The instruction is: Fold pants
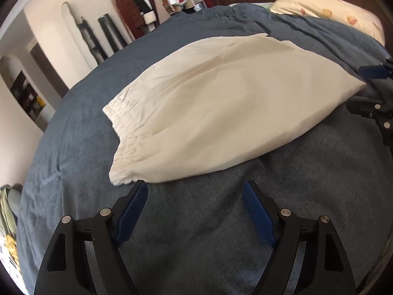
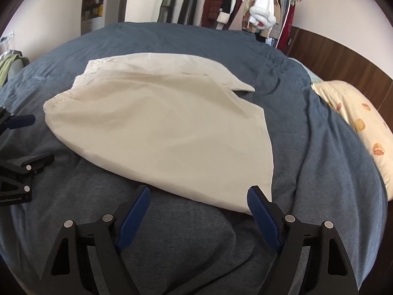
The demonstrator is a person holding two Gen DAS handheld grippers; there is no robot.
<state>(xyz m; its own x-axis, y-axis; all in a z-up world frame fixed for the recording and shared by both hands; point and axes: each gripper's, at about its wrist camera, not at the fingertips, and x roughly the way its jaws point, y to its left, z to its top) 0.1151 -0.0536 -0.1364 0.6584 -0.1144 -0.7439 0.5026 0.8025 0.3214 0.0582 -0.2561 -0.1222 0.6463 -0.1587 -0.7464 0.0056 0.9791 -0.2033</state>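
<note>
Blue bed (image 2: 319,147) holds the cream pants (image 2: 159,127), long side running left to right. Left gripper (image 1: 195,209) waits near the waistband (image 1: 120,132), right gripper (image 2: 199,209) near the leg end, both spread wide, holding nothing

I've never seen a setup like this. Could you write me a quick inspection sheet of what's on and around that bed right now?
Surface: bed covered by a rumpled blue blanket.
Job's things: cream pants lie spread on the blanket, elastic waistband toward the left side, legs laid roughly one over the other.
Clutter: patterned pillow at the bed's right edge.
Grippers: left gripper open, just short of the waistband corner, holding nothing; right gripper open at the leg end, one finger over the hem, not clamped.
Cables: nothing seen.
Surroundings: clothes rack with hanging garments against the far wall; dark rolled items leaning beside it.
</note>
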